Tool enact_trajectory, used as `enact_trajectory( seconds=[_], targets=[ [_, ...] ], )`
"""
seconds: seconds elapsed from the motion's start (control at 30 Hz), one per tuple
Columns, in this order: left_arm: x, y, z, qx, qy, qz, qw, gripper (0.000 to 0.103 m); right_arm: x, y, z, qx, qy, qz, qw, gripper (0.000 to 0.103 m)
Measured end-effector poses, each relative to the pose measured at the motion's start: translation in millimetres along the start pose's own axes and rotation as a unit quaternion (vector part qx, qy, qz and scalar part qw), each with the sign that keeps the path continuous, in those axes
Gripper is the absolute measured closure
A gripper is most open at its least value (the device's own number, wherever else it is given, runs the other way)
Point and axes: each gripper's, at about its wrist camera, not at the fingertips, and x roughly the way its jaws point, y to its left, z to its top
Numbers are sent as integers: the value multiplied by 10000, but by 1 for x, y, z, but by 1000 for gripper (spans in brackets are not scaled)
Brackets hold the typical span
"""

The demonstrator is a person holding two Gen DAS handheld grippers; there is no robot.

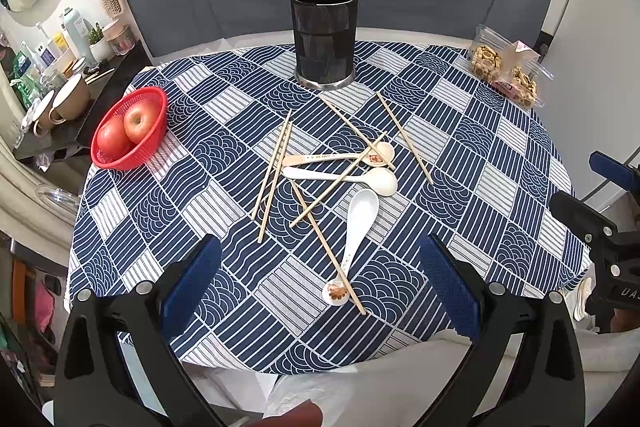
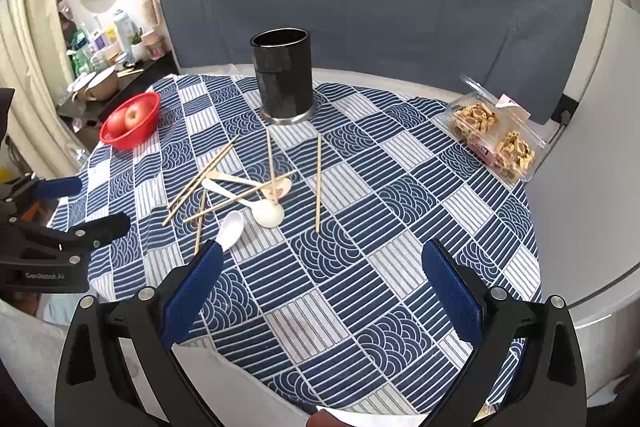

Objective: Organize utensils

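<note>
Left wrist view: left gripper [image 1: 320,291] and right gripper [image 2: 322,291] both spread, empty; chopsticks [image 1: 276,167] and spoons [image 1: 360,223] scattered before black holder [image 1: 324,35]; chopsticks light, thin, likely slippery, pinch mid-shaft; spoons probably fragile, take by handle.

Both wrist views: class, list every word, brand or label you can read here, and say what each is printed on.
"GenRobot.AI": white print on the body of the left tongs, seen in the right wrist view.
"DAS": cut-off letters on the body of the right tongs, at the edge of the left wrist view.
Spoon handle: small print, too blurred to read.
Snack box: pink label, unreadable.
Bottles on the side shelf: labels too small to read.
</note>
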Motion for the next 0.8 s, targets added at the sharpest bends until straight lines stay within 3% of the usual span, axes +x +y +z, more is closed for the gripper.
enact_trajectory(
  seconds=[0.8],
  targets=[
    [-2, 9, -7, 35, -32, -41, 10000, 6, -4, 10, -2, -58, -69, -112, 9999, 8]
  ],
)
